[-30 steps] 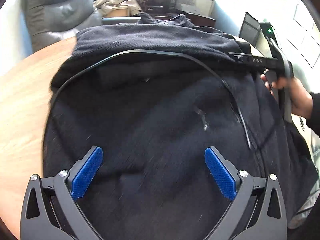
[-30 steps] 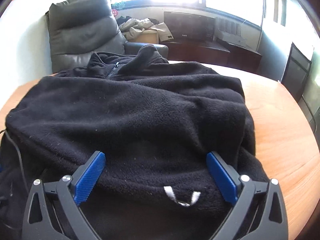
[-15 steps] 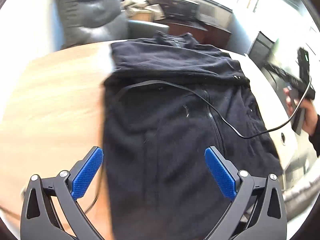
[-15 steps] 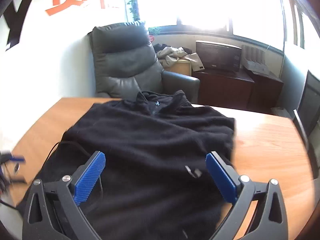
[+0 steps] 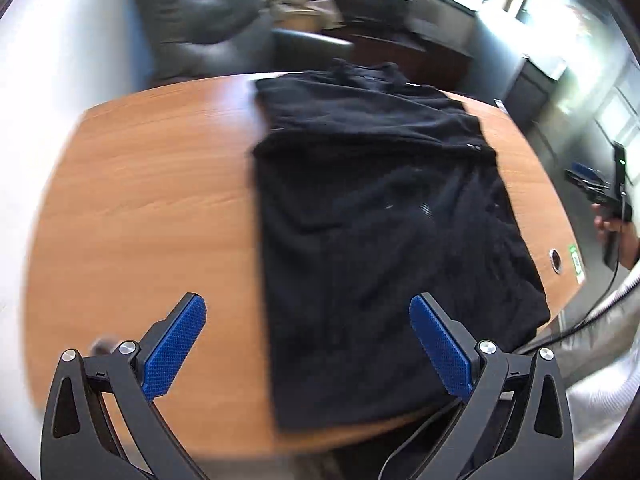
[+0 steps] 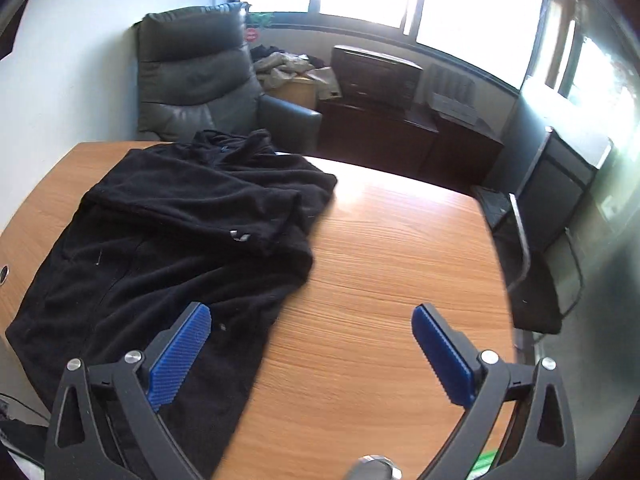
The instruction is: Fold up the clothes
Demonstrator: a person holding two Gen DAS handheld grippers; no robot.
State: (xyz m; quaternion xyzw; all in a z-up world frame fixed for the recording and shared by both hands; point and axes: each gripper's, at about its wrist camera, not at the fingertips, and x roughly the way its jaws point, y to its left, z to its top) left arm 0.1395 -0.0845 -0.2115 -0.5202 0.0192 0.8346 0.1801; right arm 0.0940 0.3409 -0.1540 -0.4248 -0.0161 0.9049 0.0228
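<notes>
The black fleece jacket (image 6: 172, 240) lies flat on the wooden worktop (image 6: 392, 264), and both sleeves seem already folded across the chest, so the body makes a long narrow shape; I judge that the next fold, hem toward collar, is not yet done. In the left wrist view the jacket (image 5: 372, 232) is ahead of the left gripper (image 5: 308, 350) and reaches between its fingers, whose blue pads (image 5: 174, 350) stand wide apart with nothing between them. The right gripper (image 6: 312, 354) hangs above the worktop with its fingers also wide apart and empty; the cloth edge passes under the left one of these fingers, and bare wood lies under the other. Both tools are held high and away, probably to look over the result before a new grasp. Beyond the jacket stands a grey leather armchair (image 6: 196, 80), and dark cabinets (image 6: 400, 120) are under the bright windows.
</notes>
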